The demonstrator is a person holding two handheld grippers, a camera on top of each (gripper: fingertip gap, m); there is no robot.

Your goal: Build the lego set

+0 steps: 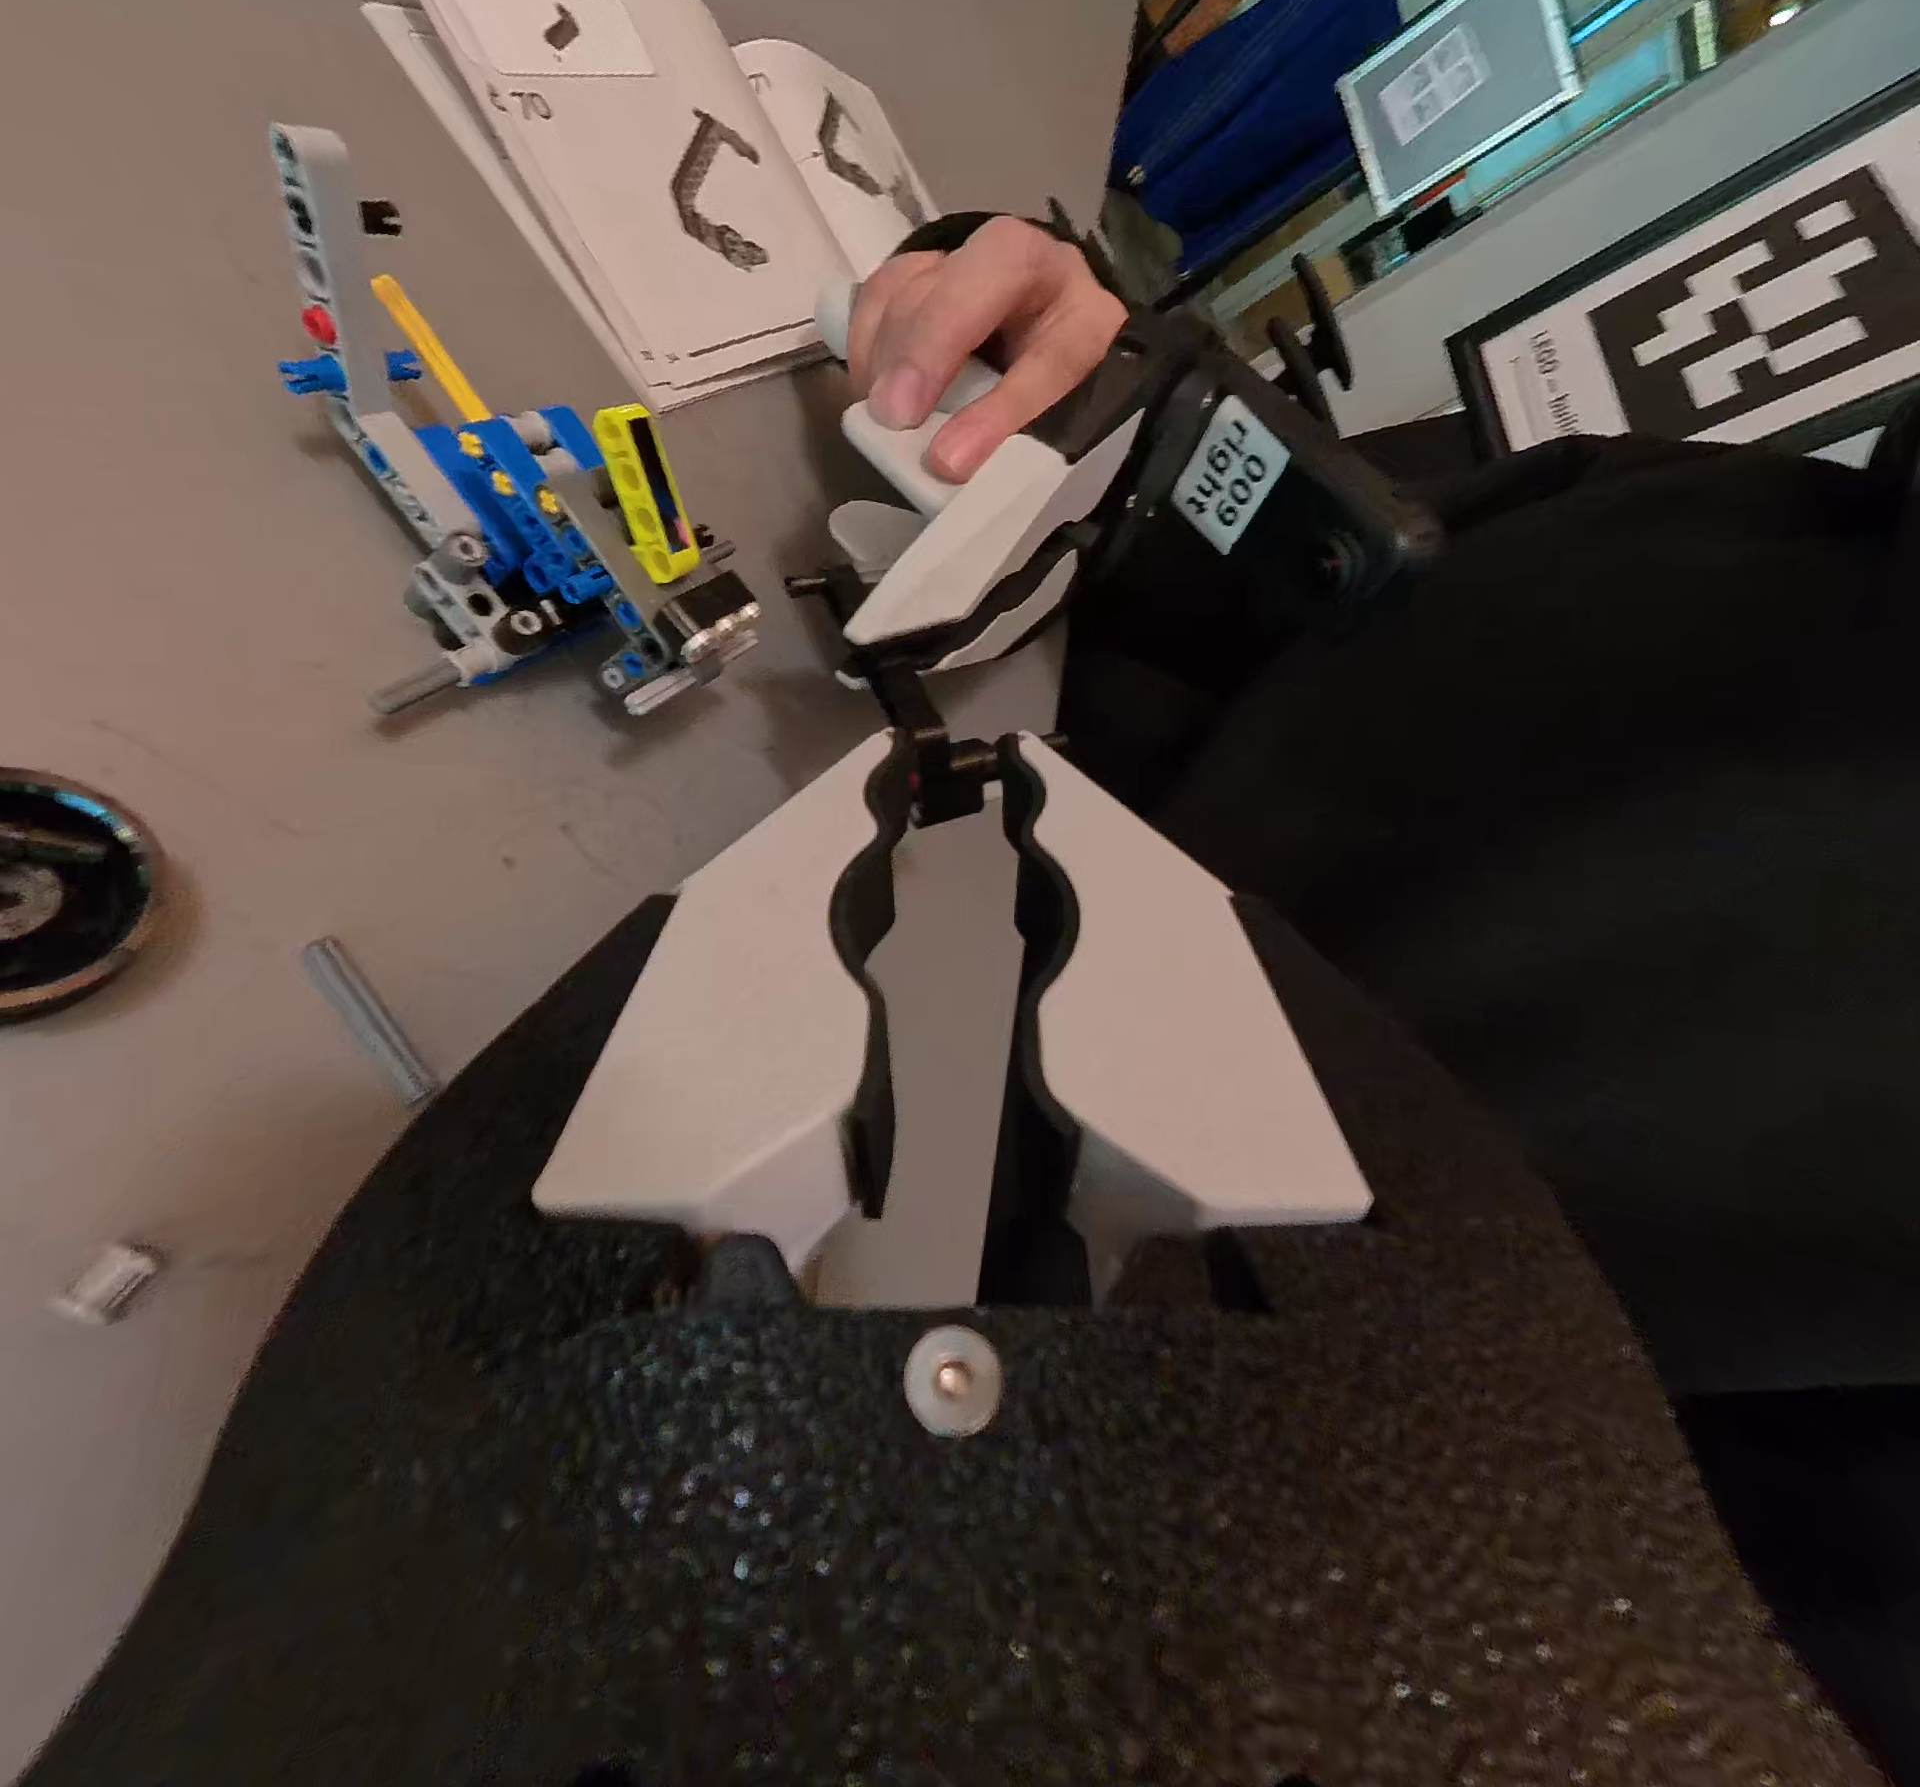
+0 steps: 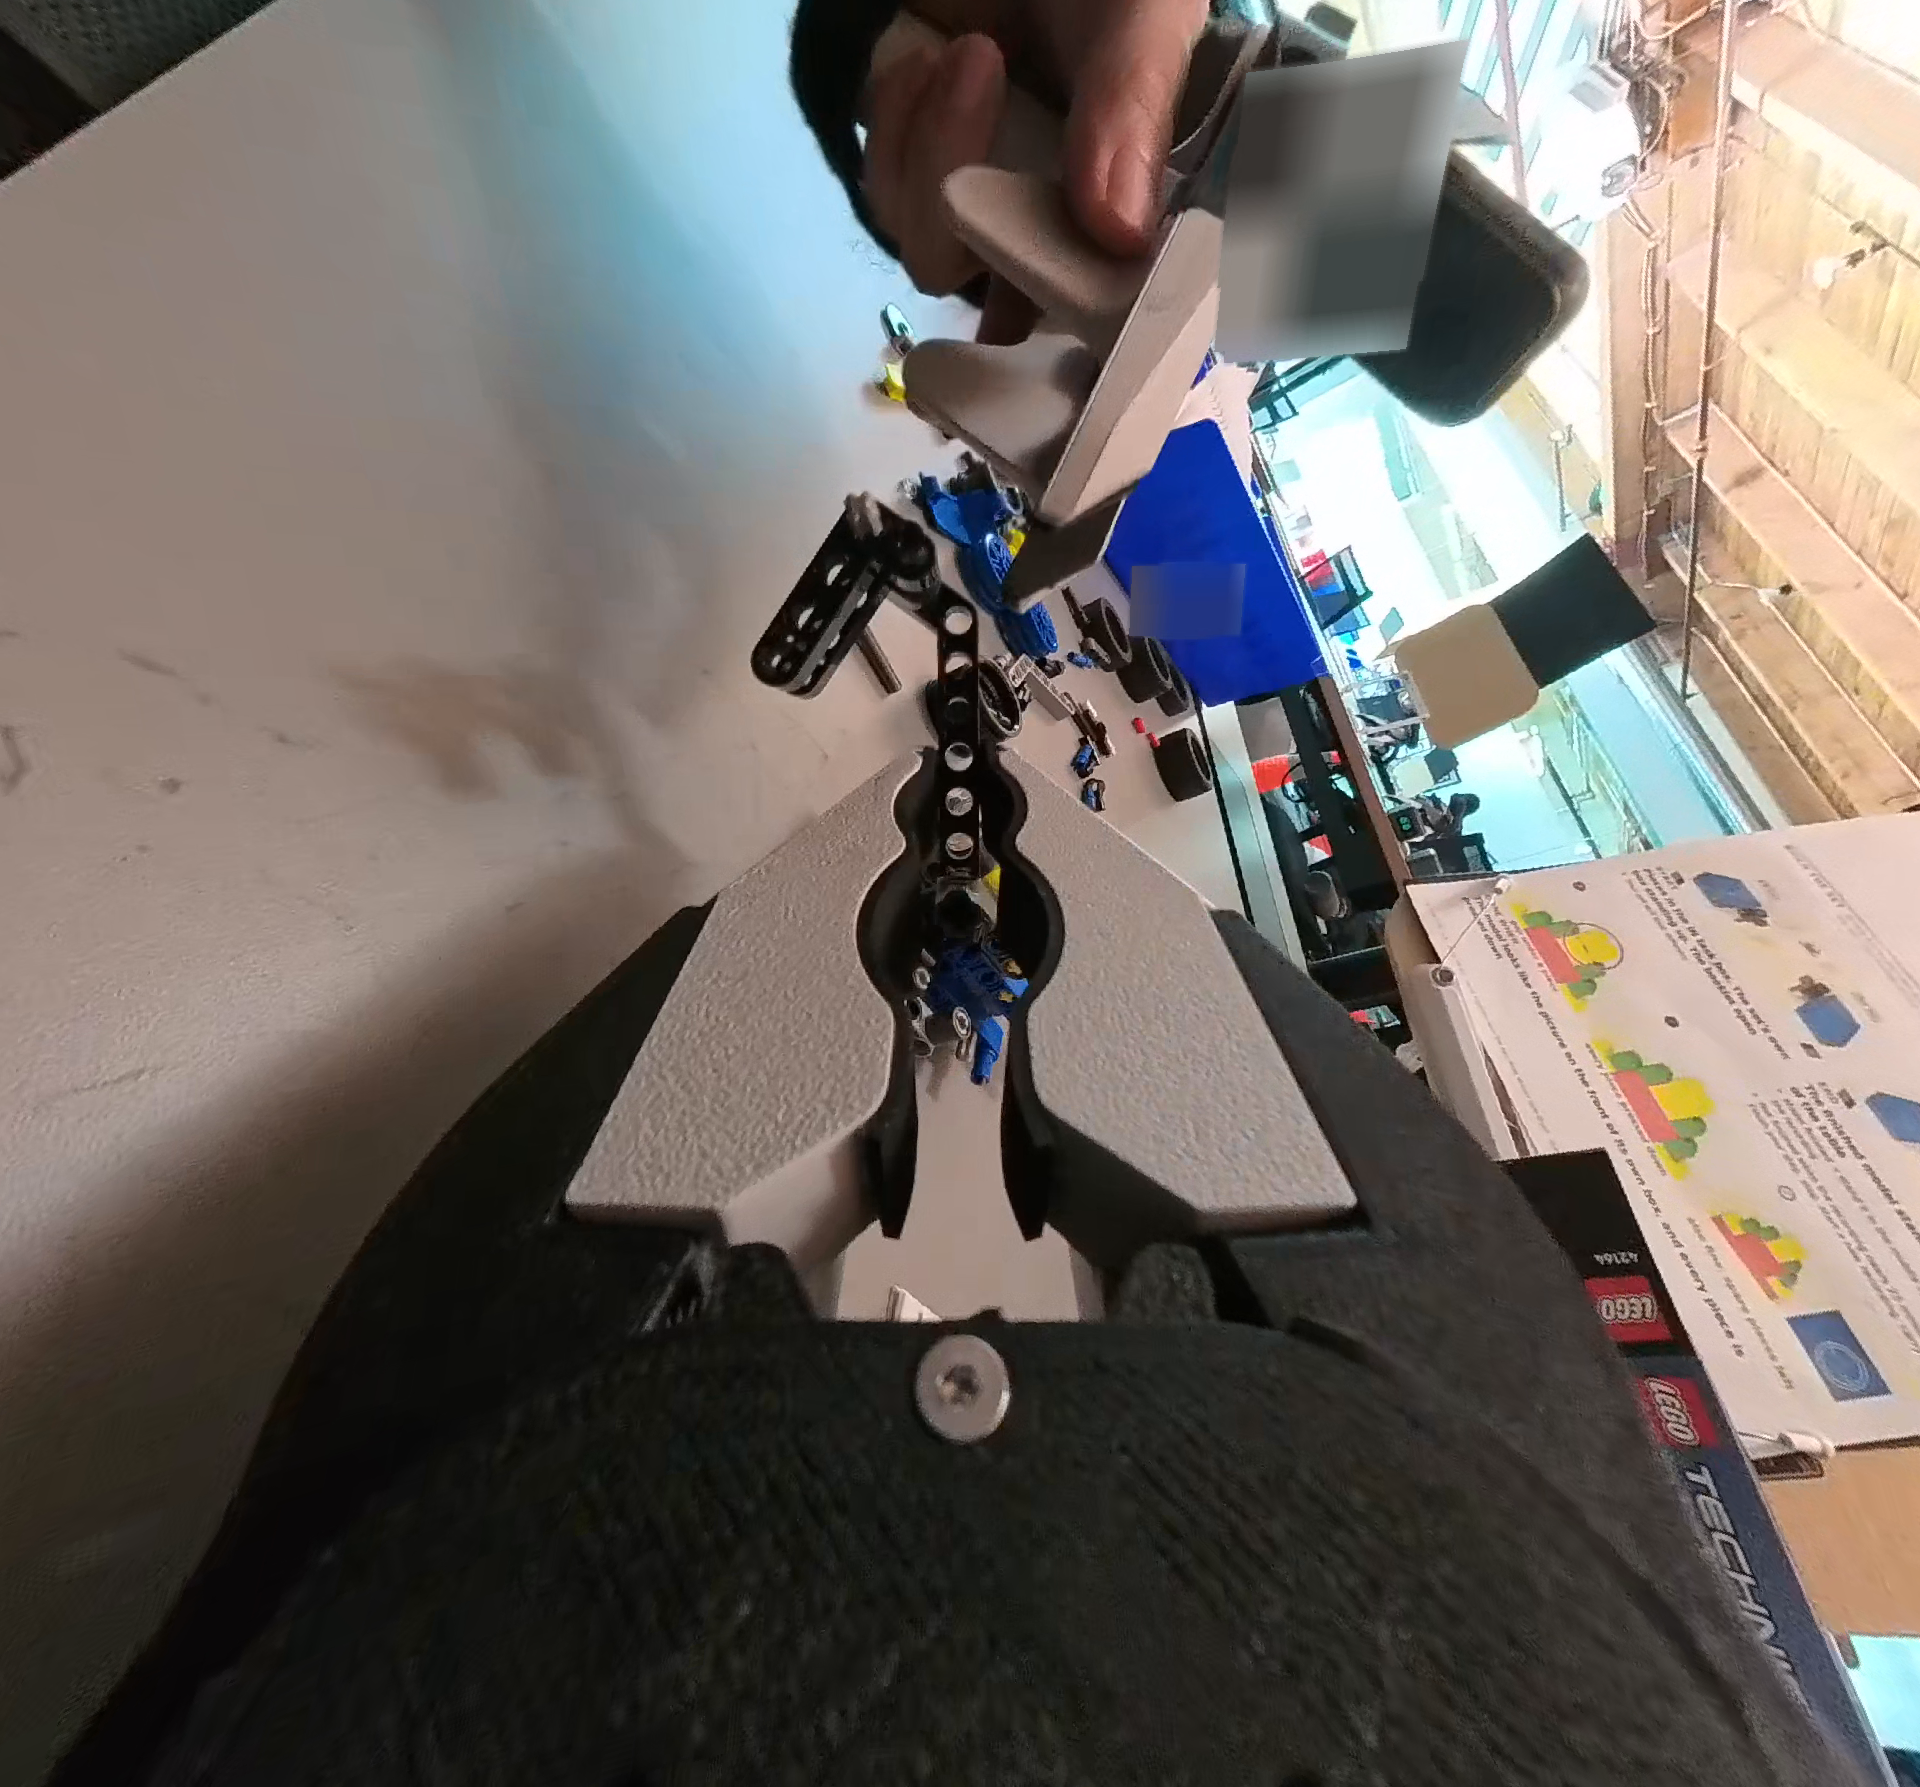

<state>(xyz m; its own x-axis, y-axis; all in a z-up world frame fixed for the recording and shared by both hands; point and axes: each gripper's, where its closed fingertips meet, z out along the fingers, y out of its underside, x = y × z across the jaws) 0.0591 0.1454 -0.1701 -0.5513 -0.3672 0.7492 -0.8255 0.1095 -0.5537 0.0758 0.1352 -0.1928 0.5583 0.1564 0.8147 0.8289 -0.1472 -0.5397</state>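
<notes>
My right gripper [image 2: 961, 761] is shut on a thin black beam with holes [image 2: 958, 698], which sticks out past its fingertips. In the left wrist view the right gripper [image 1: 883, 651] holds this beam [image 1: 902, 698] down into my left gripper [image 1: 951, 755]. The beam's end lies against the left pad [image 1: 883, 781]. A thin black pin [image 1: 982, 758] sticks sideways from it and passes the right fingertip [image 1: 1023, 771]. A gap stays between beam end and right pad, so the left gripper is open around it. The left gripper [image 2: 1039, 563] also shows in the right wrist view, above the beam's tip.
A blue, yellow and grey brick model [image 1: 520, 511] and an open instruction booklet [image 1: 623, 158] lie on the grey table. A grey axle [image 1: 369, 1020] lies nearer. Loose black tyres [image 2: 1153, 672], blue wheels [image 2: 992, 563], a wider black beam [image 2: 816, 620] and a blue box [image 2: 1216, 532] lie ahead. The tips of both grippers are at nearly the same place.
</notes>
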